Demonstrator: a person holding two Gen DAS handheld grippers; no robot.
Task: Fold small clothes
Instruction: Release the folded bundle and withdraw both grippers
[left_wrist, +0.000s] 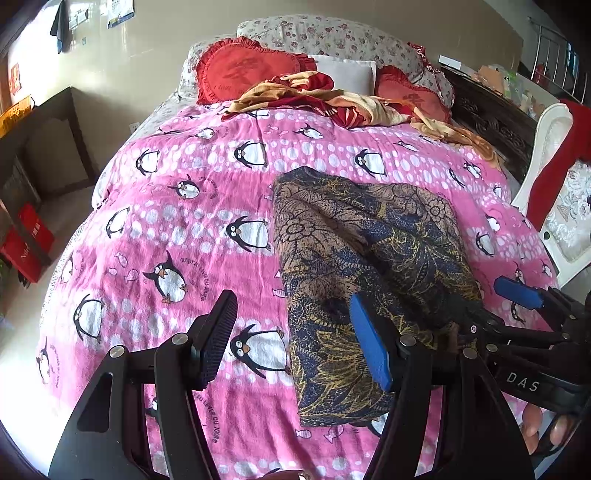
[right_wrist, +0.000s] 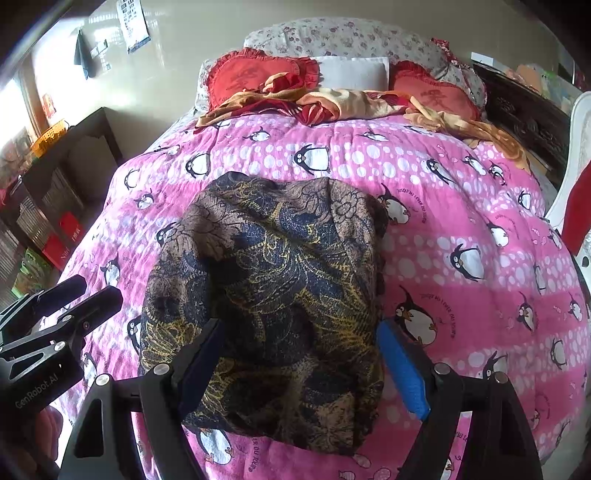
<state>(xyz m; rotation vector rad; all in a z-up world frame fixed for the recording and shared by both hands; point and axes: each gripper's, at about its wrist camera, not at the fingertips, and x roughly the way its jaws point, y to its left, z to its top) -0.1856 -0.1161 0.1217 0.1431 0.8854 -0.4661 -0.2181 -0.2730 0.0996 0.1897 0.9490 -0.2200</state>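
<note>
A dark blue, brown and gold floral garment (left_wrist: 365, 258) lies folded into a rough rectangle on the pink penguin bedspread (left_wrist: 177, 229). It fills the middle of the right wrist view (right_wrist: 280, 288). My left gripper (left_wrist: 295, 343) is open and empty, above the garment's near left edge. My right gripper (right_wrist: 306, 369) is open over the garment's near end, with its fingers astride the cloth. The right gripper also shows in the left wrist view (left_wrist: 491, 306) at the garment's right side. The left gripper shows at the left edge of the right wrist view (right_wrist: 66, 299).
Red heart cushions (left_wrist: 236, 70), a white pillow (left_wrist: 347, 74) and a crumpled red and tan blanket (left_wrist: 332, 99) lie at the head of the bed. A dark shelf unit (left_wrist: 44, 147) stands left. A white chair (left_wrist: 554, 177) with red cloth stands right.
</note>
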